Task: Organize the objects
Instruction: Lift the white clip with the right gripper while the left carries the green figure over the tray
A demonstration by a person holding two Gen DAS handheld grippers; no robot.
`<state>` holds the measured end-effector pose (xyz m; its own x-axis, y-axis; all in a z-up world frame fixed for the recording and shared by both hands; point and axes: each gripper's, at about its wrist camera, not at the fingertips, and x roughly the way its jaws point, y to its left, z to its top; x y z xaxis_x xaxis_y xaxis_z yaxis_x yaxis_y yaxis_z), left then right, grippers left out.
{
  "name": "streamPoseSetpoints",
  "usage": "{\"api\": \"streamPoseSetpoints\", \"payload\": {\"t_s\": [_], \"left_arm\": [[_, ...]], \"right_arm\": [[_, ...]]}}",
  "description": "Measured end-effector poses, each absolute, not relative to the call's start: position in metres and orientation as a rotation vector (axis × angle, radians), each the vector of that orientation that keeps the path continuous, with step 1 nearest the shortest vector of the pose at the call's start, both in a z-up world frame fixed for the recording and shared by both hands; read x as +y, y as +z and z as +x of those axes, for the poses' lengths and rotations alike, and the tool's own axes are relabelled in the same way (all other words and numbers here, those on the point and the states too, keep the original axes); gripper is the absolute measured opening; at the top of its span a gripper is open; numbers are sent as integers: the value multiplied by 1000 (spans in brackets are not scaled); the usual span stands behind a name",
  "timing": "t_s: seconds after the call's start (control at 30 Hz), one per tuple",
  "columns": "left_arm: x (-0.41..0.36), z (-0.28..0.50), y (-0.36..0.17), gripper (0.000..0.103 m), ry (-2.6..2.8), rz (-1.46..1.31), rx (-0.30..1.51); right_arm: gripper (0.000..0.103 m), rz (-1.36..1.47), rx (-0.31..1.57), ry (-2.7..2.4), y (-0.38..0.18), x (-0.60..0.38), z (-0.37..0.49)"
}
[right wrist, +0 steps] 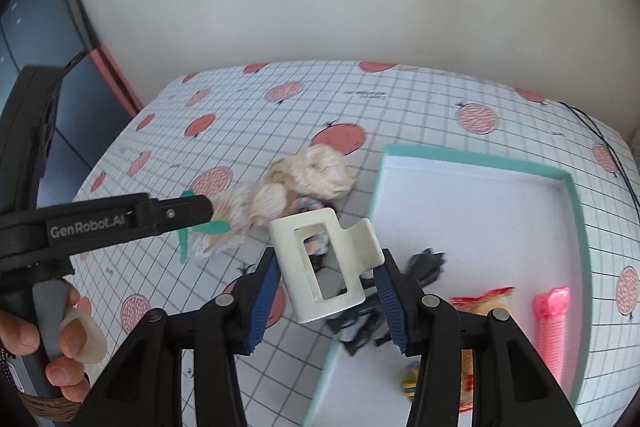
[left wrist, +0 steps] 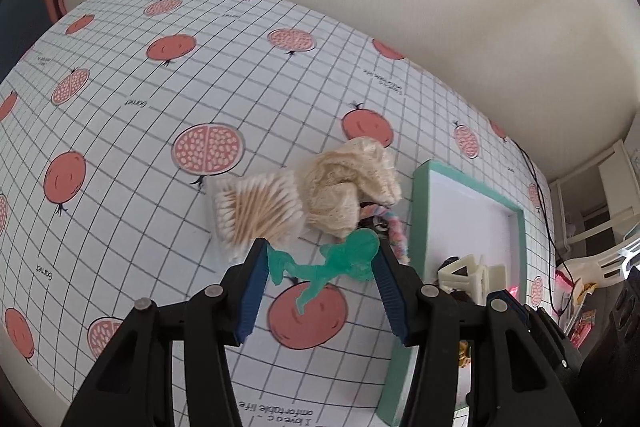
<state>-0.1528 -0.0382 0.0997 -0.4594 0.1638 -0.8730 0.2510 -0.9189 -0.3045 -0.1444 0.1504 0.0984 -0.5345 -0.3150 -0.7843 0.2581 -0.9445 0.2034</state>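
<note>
While both grippers hover over a worktop (left wrist: 132,155) covered in a grid-and-pomegranate cloth, each carries one small item. The left gripper (left wrist: 320,259) has its jaws pinching a translucent green plastic figure (left wrist: 332,263), which spans the gap between the blue pads. Just beyond those jaws lie a pack of cotton swabs (left wrist: 256,211), a crumpled beige cloth (left wrist: 352,183) and a pastel braided cord (left wrist: 394,227), bunched together and touching. To the right of the left jaws sits a shallow white tray with a teal rim (left wrist: 420,219).

The right gripper (right wrist: 326,269) has its jaws pinching a cream hair claw clip (right wrist: 320,263), held just before the tray's near-left corner (right wrist: 376,195). Past the right jaws, inside the tray, lie a dark clip (right wrist: 428,263), a snack packet (right wrist: 486,301) and a pink comb (right wrist: 554,323).

The step in hand appears to be carrying picked-up items to the tray. Next, the right gripper likely needs to move over the tray's bare floor and let the clip go, with the green figure to follow.
</note>
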Motion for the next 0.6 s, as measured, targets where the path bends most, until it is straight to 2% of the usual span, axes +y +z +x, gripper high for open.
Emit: {"api": "streamPoseSetpoints", "payload": {"t_s": [0.23, 0.6], "left_arm": [[-5, -161, 117, 54, -2664, 1569, 609], [46, -172, 120, 54, -2783, 1526, 570]], "right_arm": [[51, 1285, -178, -2586, 103, 199, -148], [51, 1320, -220, -2683, 92, 247, -152]]}}
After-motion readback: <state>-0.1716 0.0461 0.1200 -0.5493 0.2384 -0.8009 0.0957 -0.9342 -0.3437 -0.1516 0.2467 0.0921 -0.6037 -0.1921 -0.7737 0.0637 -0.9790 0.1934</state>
